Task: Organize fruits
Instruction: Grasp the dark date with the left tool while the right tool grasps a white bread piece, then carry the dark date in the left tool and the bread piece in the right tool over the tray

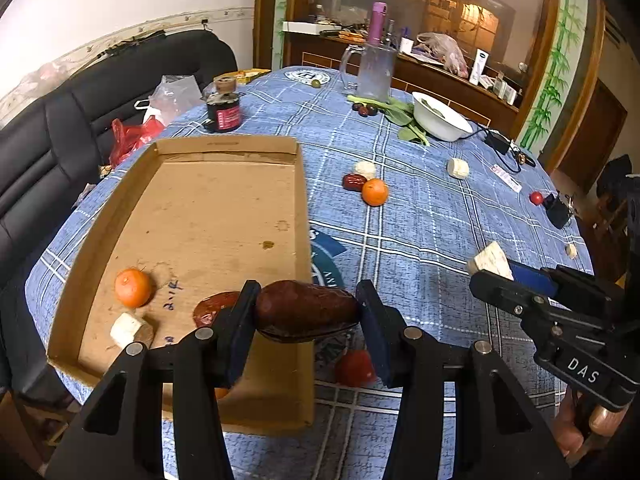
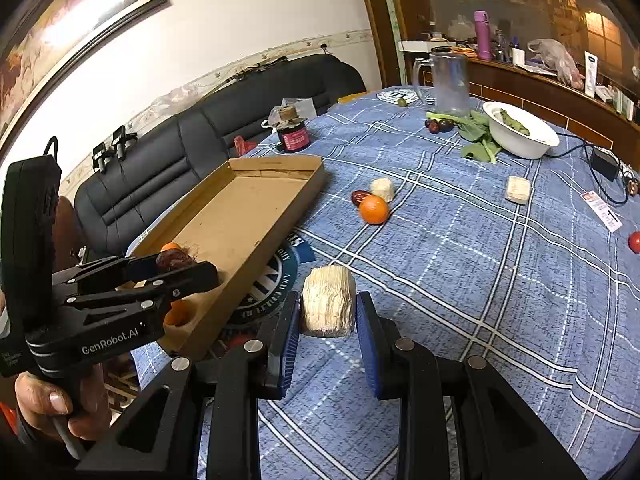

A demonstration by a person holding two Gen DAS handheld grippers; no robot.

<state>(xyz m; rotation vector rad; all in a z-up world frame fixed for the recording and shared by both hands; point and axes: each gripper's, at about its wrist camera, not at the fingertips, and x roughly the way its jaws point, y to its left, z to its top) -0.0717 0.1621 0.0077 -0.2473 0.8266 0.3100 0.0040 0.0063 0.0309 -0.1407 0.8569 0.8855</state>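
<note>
My left gripper (image 1: 307,310) is shut on a dark red date (image 1: 306,309), held above the near right edge of the cardboard tray (image 1: 224,200). The tray holds an orange (image 1: 133,287), a white chunk (image 1: 127,330) and another red date (image 1: 212,308). My right gripper (image 2: 328,308) is shut on a white chunk (image 2: 329,306) above the blue tablecloth, right of the tray (image 2: 248,216). It also shows in the left wrist view (image 1: 490,266). On the table lie an orange (image 1: 375,191), a date (image 1: 353,182) and white chunks (image 1: 458,168).
A white bowl (image 1: 440,116) with greens, a glass jug (image 1: 374,74) and a dark jar (image 1: 224,110) stand at the back of the table. A small red fruit (image 1: 536,197) and cables lie at the right. A black sofa (image 1: 80,120) is on the left.
</note>
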